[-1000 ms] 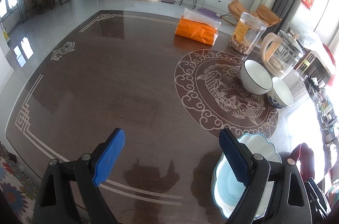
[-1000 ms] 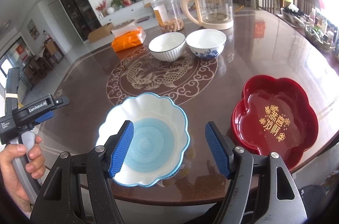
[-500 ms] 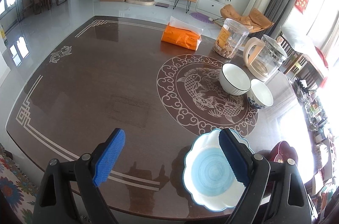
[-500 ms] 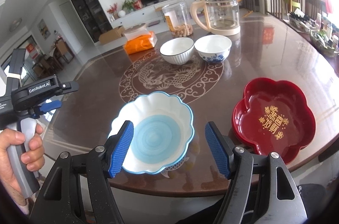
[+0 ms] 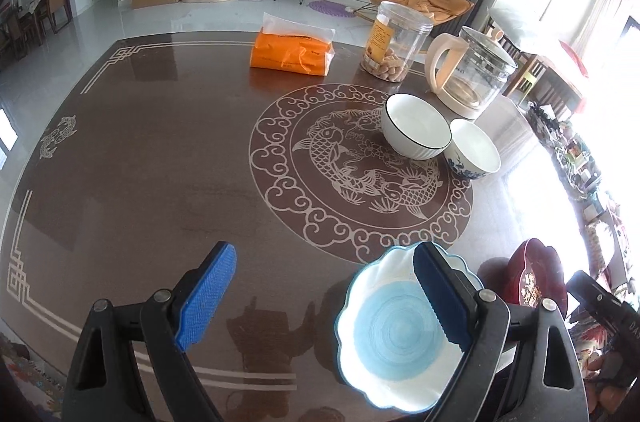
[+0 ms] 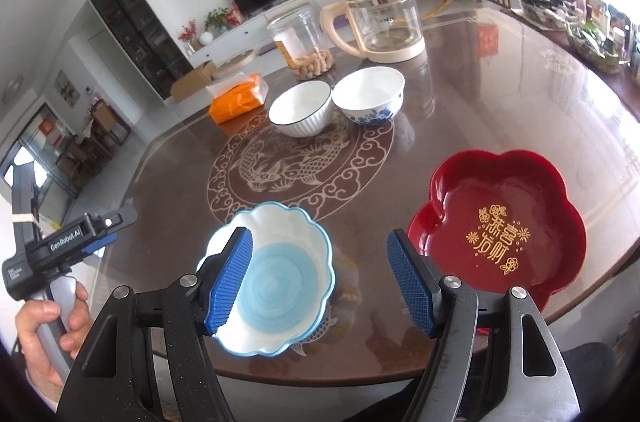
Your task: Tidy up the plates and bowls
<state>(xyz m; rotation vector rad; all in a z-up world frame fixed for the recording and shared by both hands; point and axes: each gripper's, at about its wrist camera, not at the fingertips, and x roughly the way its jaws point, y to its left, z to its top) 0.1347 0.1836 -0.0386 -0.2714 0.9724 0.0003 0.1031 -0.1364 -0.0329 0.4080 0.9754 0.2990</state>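
A scalloped white plate with a blue centre (image 5: 396,338) (image 6: 280,282) lies near the table's front edge. A red flower-shaped plate (image 6: 500,226) (image 5: 532,274) lies to its right. A white ribbed bowl (image 5: 414,132) (image 6: 300,108) and a blue-patterned bowl (image 5: 474,154) (image 6: 368,98) stand side by side farther back. My left gripper (image 5: 324,298) is open and empty, above the table left of the blue plate. My right gripper (image 6: 320,280) is open and empty, held above the gap between the two plates.
An orange tissue pack (image 5: 292,52), a clear jar of snacks (image 5: 394,42) and a glass kettle (image 5: 472,74) stand at the back of the dark round table (image 5: 160,162). The table's front edge runs just below both plates.
Both grippers have pulled back and up from the table, so the plates and bowls look smaller and farther. Both stay open. The dishes have not moved.
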